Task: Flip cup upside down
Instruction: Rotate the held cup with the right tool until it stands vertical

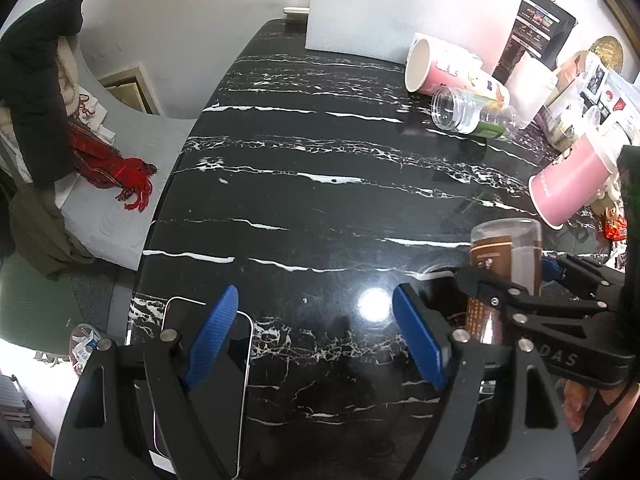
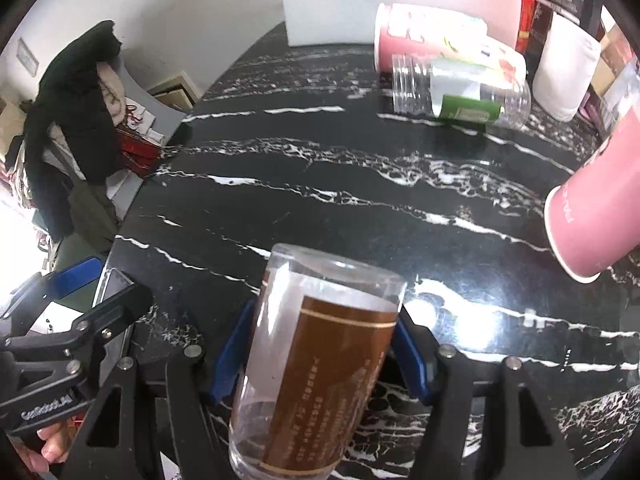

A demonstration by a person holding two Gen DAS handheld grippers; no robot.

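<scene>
Right hand-held gripper [image 2: 320,354] clamps the cup [image 2: 316,360] over black marble table [image 2: 360,208]; left one [image 1: 316,336] gapes.

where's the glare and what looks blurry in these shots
Left wrist view: a bright light spot glares on the table between the open left tongs. Right wrist view: the clear cup held in the right tongs looks soft, its label print smeared; the left edge is blown out white.
</scene>
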